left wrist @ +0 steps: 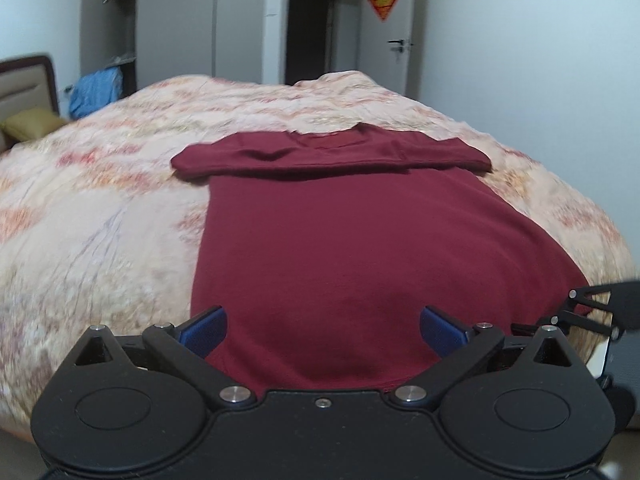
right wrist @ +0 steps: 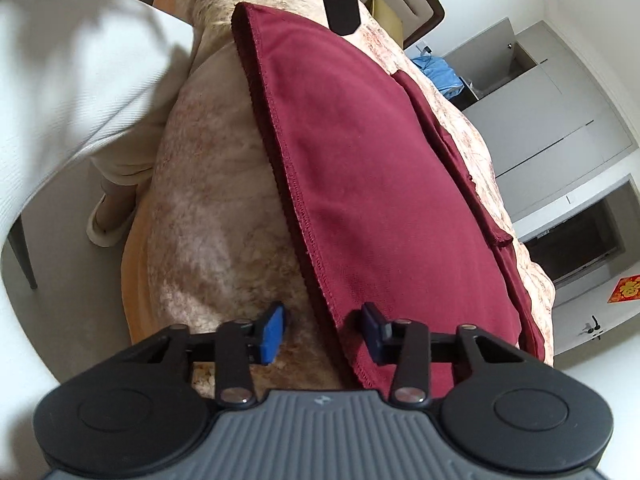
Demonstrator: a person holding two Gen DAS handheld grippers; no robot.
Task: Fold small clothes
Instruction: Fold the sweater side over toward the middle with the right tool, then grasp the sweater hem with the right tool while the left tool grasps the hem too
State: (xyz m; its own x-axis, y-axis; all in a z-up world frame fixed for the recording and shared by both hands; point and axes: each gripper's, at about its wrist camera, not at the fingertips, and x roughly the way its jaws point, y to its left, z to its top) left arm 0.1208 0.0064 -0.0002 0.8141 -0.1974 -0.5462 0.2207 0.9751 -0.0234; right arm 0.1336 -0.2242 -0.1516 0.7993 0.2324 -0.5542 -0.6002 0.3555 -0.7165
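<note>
Bedroom quilt [left wrist: 100, 220] carrying a maroon shirt [left wrist: 340, 248] laid flat, its far part already folded across.
Soft, light knit, likely to drape and crease, so I would pinch it at the stitched near hem [right wrist: 304, 248] and its corners. Left gripper [left wrist: 323, 328] hangs spread wide over the near hem, empty. Right gripper [right wrist: 324, 332] straddles the hem corner, partly open, pads not pressing. Bare quilt flanks the shirt left and right; the bed edge is just behind the hem.
</note>
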